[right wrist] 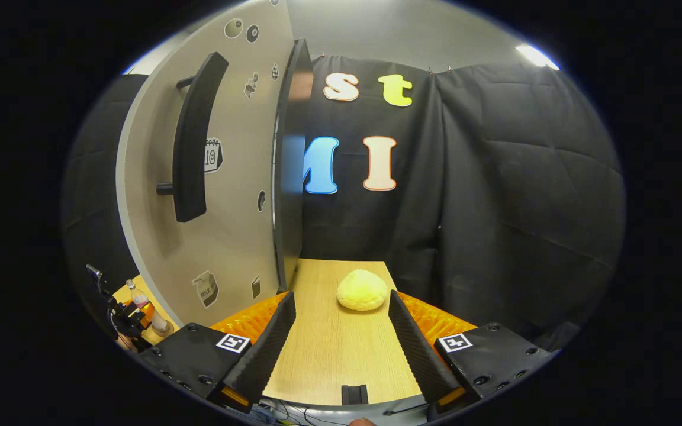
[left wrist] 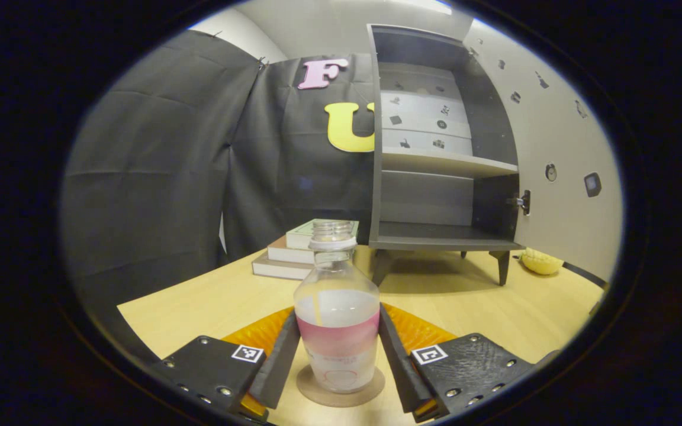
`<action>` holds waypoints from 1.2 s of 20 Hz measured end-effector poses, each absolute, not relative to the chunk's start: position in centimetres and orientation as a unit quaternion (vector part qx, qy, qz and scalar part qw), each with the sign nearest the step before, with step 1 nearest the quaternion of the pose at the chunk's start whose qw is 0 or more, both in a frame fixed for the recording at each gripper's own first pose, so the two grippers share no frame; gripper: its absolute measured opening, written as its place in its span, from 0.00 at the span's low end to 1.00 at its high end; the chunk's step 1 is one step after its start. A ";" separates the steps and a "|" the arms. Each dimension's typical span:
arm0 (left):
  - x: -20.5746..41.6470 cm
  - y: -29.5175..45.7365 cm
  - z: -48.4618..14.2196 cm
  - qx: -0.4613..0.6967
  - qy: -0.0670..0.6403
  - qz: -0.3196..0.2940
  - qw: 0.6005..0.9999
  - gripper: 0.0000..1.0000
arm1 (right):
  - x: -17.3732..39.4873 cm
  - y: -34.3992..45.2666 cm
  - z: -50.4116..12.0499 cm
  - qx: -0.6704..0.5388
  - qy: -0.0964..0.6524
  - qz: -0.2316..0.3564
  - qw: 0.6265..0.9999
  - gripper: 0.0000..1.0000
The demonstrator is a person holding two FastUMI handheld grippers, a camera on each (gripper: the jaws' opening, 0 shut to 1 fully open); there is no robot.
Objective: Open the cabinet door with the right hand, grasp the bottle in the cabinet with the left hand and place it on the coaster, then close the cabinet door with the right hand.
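Your left hand-held gripper [left wrist: 339,355] has the bottle [left wrist: 337,319] standing upright between its fingers, on the round coaster [left wrist: 341,387] at 6 o'clock in the left gripper view. The fingers [left wrist: 279,361] lie right against the bottle's sides, but you cannot tell whether they press on it or have just let go. The bottle has no cap, is clear with a pink band, and holds pale liquid.

Past the bottle, at 12 o'clock, a stack of books [left wrist: 293,251] lies on the bench [left wrist: 211,302]. At 1 o'clock the cabinet [left wrist: 436,160] stands on short legs with its door [left wrist: 554,154] swung wide to 3 o'clock; its shelves look bare. A yellow bun-like thing [left wrist: 539,261] rests on the bench under the door's lower edge.

Your right hand-held gripper [right wrist: 341,331] is released, its fingers spread wide with nothing between them, over bare bench [right wrist: 329,355]. The yellow bun [right wrist: 362,290] lies just ahead of it at 12 o'clock. The cabinet door [right wrist: 228,195] stands at 10 o'clock in the right gripper view, its long dark handle [right wrist: 193,136] well apart from the fingers. At 8 o'clock, far off, you can see the left gripper [right wrist: 131,319] beside the bottle [right wrist: 142,305].
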State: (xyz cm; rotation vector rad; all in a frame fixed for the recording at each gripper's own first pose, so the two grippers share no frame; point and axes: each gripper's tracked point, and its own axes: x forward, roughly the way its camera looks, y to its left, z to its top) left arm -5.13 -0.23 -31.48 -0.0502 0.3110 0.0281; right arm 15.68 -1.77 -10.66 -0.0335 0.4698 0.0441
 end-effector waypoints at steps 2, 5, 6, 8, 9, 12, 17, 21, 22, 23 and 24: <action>-5.5 -0.5 -31.3 -0.015 0.162 0.013 0.987 0.72 | 15.8 -1.7 -10.7 -0.016 0.232 0.024 0.972 0.96; -5.7 -0.6 -30.7 -0.004 0.166 0.016 0.986 0.90 | 16.0 -1.5 -10.4 -0.008 0.228 0.032 0.973 0.96; -5.8 -0.6 -30.4 -0.003 0.168 0.016 0.986 0.88 | 16.0 -1.4 -10.3 -0.006 0.225 0.034 0.974 1.00; -5.9 -0.9 -29.0 -0.002 0.163 0.014 0.987 0.89 | 16.1 -1.4 -10.1 -0.007 0.221 0.037 0.974 0.96; -5.9 -1.0 -28.0 0.001 0.156 0.015 0.988 0.91 | 16.1 -1.4 -9.9 -0.007 0.220 0.040 0.975 0.96; -6.0 -1.5 -23.8 0.014 0.127 0.011 0.992 0.89 | 16.5 -1.1 -9.2 -0.007 0.208 0.052 0.977 0.96; -6.4 -1.5 -15.7 0.031 0.098 0.027 0.994 0.90 | 17.6 -0.7 -6.4 0.016 0.180 0.076 0.981 0.96; -7.1 -1.9 -8.8 0.069 0.081 0.035 0.994 0.88 | 19.2 -0.6 -3.2 0.042 0.147 0.100 0.983 0.96; -7.2 -2.0 -7.2 0.070 0.070 0.035 0.994 0.90 | 19.6 -0.7 -2.7 0.045 0.137 0.101 0.984 0.99; -7.2 -2.2 -5.4 0.066 0.057 0.033 0.996 0.91 | 19.8 -0.9 -2.1 0.050 0.129 0.100 0.985 0.96; -7.4 -2.7 -3.9 0.062 0.046 0.027 0.997 0.93 | 20.0 -0.9 -1.7 0.056 0.122 0.100 0.986 0.95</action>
